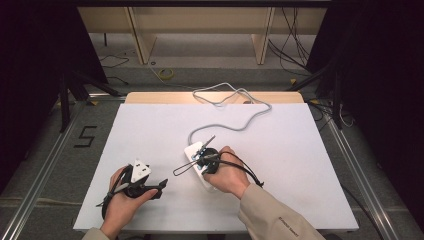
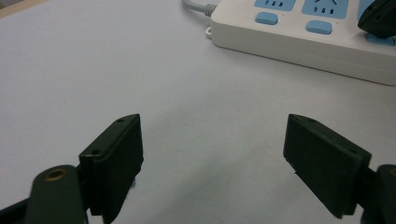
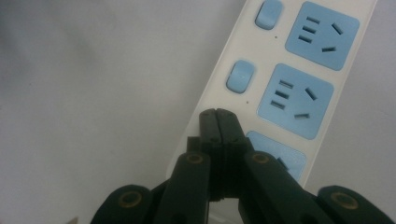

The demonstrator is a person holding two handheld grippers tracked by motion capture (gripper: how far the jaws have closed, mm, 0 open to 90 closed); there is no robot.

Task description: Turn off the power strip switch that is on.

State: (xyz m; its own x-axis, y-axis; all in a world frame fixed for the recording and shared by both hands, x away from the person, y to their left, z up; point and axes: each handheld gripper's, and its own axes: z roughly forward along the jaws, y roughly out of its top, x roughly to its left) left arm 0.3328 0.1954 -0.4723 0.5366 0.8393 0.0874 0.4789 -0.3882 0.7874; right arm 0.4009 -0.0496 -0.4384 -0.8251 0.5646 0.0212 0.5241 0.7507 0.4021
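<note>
A white power strip [image 1: 192, 150] with blue sockets and blue switch buttons lies on the white table [image 1: 150, 130], just right of its middle. Its grey cable [image 1: 240, 125] runs off over the far edge. In the right gripper view my right gripper [image 3: 217, 114] is shut, its joined tips down on the button edge of the power strip [image 3: 299, 70] beside the third socket; whatever lies under them is hidden. My right gripper [image 1: 205, 159] sits over the strip's near half. My left gripper [image 1: 162, 186] rests on the table left of the strip, jaws open and empty [image 2: 215, 123], facing the power strip [image 2: 299, 42].
A wooden board [image 1: 150, 97] runs along the table's far edge, where the grey cable loops. Black stand legs [image 1: 65, 100] flank the table on both sides, with loose cables [image 1: 295, 45] on the floor behind. A thin black cable [image 1: 182, 170] loops out from my right gripper.
</note>
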